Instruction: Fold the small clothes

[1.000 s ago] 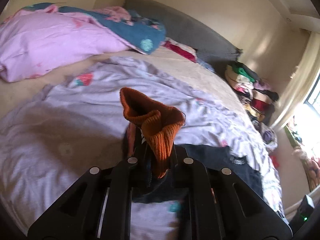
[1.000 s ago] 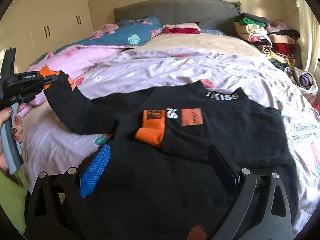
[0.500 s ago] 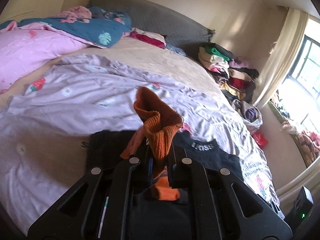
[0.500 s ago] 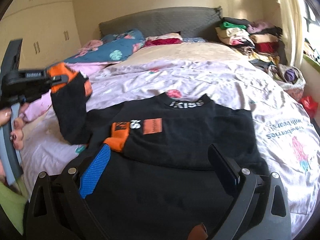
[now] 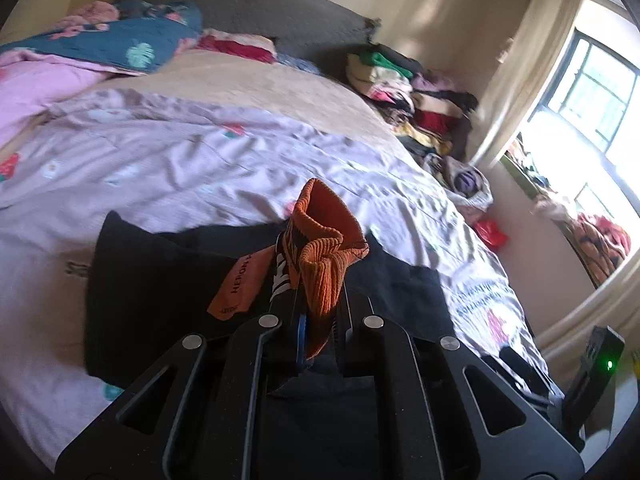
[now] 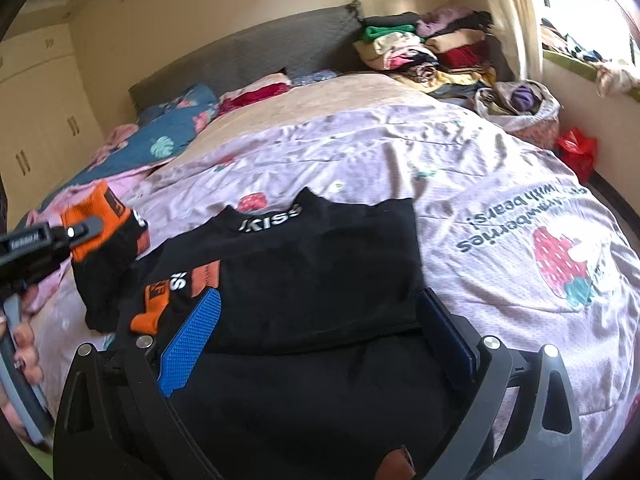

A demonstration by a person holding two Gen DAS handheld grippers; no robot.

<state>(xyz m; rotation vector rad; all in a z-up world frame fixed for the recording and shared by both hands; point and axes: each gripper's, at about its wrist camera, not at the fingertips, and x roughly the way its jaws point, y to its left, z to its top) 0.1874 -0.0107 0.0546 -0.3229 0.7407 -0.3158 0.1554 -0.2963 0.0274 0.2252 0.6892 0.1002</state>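
Note:
A small black sweatshirt with orange cuffs and a "KISS" collar lies on the lilac bedspread. Its right sleeve is folded across the chest, the orange cuff lying on the body. My left gripper is shut on the other sleeve's orange cuff and holds it lifted above the shirt's left side; it also shows in the right wrist view. My right gripper is open and empty, low over the shirt's lower half.
A pile of folded clothes sits at the bed's far right by the grey headboard. Pink and blue bedding is bunched at the far left. A bag and red item lie beside the bed.
My left gripper has carried the orange cuff and sleeve rightward, in over the shirt's body. My right gripper has stayed open over the lower half, swinging its view to the right.

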